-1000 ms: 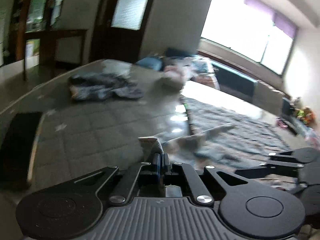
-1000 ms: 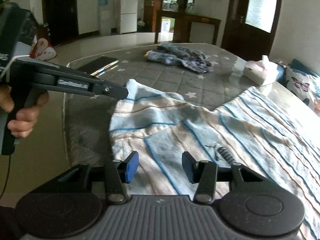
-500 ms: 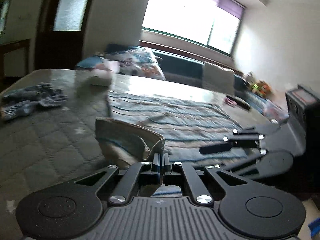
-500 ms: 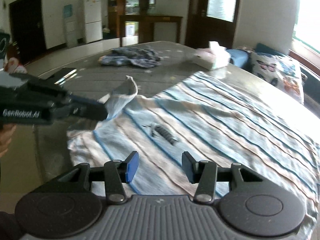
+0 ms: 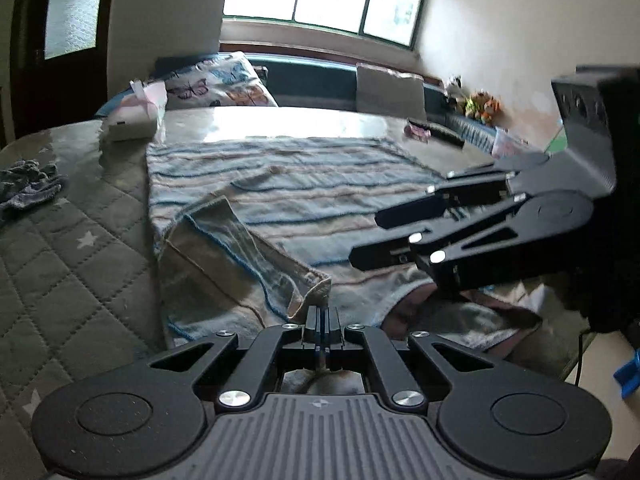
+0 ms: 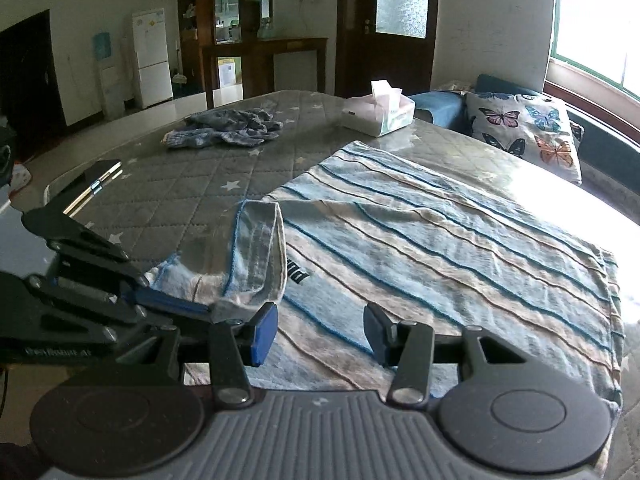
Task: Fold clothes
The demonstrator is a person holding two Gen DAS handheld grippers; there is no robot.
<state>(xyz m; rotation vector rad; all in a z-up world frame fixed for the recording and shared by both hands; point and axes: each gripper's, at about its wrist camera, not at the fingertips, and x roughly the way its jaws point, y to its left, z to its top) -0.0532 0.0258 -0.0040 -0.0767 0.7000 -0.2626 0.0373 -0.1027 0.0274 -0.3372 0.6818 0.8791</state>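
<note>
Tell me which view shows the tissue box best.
The right wrist view: the tissue box sits sharp and unobstructed on the table, a tissue sticking up from its top. The left wrist view shows the same box at the far left, paler and washed out by window glare.

Hidden, cropped and blurred parts

The striped garment (image 6: 440, 240)'s near edge runs under the right gripper (image 6: 320, 330)'s body at the frame bottom. In the left wrist view, small toys (image 5: 480, 104) at upper right are too blurred to identify.
</note>
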